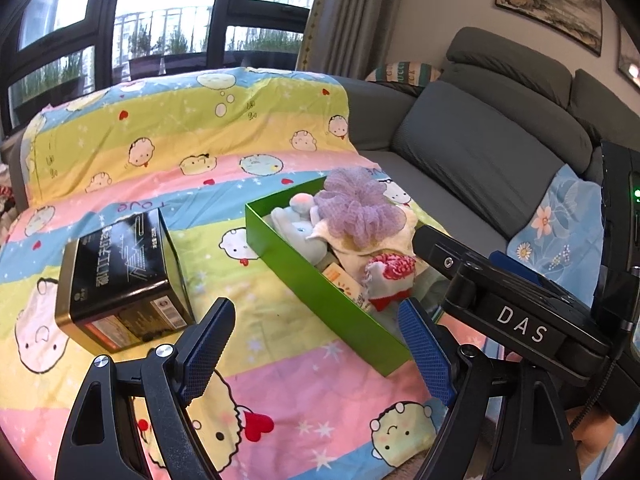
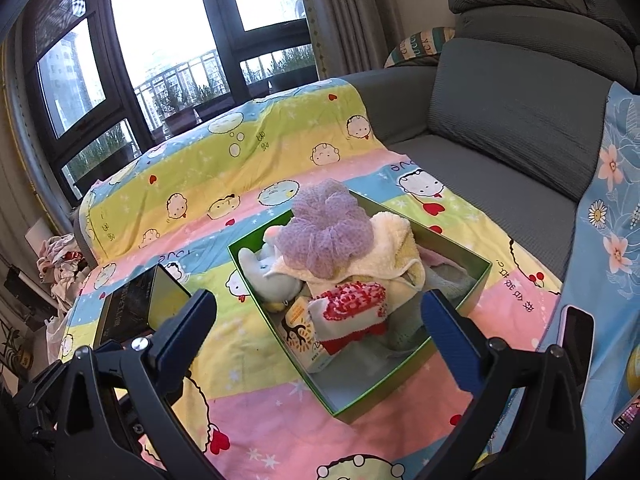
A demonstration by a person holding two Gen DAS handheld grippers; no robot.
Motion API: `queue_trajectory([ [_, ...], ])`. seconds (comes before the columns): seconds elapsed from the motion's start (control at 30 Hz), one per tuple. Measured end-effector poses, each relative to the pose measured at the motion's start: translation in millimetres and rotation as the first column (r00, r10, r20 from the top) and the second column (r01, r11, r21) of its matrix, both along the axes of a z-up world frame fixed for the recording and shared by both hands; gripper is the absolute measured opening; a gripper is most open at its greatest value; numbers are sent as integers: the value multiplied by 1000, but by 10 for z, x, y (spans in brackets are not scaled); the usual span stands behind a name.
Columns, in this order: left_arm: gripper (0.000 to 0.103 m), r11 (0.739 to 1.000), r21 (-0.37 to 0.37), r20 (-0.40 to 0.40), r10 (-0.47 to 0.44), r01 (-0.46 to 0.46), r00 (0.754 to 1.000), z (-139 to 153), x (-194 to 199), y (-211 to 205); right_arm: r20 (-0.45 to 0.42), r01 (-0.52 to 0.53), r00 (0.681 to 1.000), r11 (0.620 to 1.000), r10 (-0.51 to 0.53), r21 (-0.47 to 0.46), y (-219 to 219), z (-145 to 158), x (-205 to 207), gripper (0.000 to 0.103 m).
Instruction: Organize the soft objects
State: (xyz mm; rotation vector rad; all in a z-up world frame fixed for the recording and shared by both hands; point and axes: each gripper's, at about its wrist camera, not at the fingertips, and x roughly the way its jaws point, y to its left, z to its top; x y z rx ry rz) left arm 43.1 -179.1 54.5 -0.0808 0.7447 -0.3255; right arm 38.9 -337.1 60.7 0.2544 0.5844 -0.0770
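A quilt lies spread over the sofa, draped up its back; on the quilt sits an open box, and to its left, well apart, a tin; in the box a mesh bath puff rests on top of a folded towel; a plush toy lies left of the towel; a knitted sock lies in front, with a small carton just beside it; a patterned cloth hangs right of the box; a window stands behind the sofa.
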Motion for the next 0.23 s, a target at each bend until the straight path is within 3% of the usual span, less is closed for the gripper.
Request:
queue_trajectory([
  [0.23,84,1000,-5,-4,18,-18,1000,1,-49,80,-4,11,1000,1000,-11,-30,73,23,-26,102],
])
